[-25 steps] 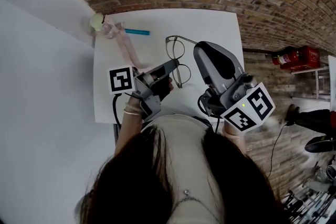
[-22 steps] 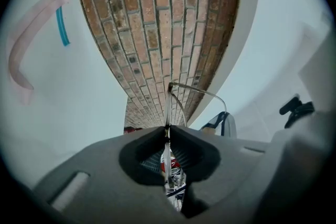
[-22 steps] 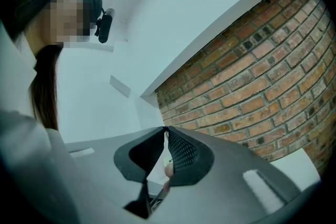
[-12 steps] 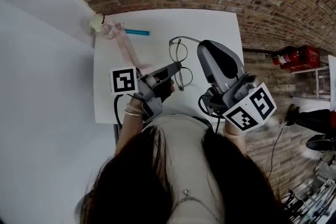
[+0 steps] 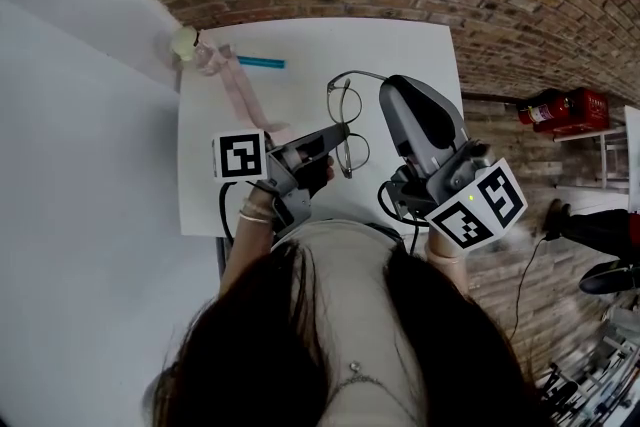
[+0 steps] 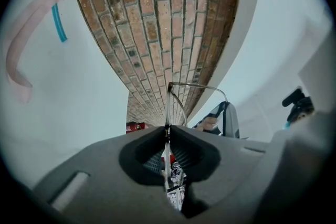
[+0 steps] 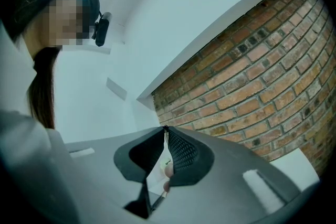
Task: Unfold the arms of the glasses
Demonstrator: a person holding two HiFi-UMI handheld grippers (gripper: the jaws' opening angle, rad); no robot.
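Our left claw (image 6: 167,131) is closed on the thin rim of the glasses (image 5: 343,105). It takes them from their near left side and points toward their lenses. Our left hand (image 5: 300,175) holds its handle, with the wrist bent and the forearm close to our body. Our right claw (image 7: 165,129) stands just to the right of the glasses, its jaws together, the tips meeting, and we see nothing between them.
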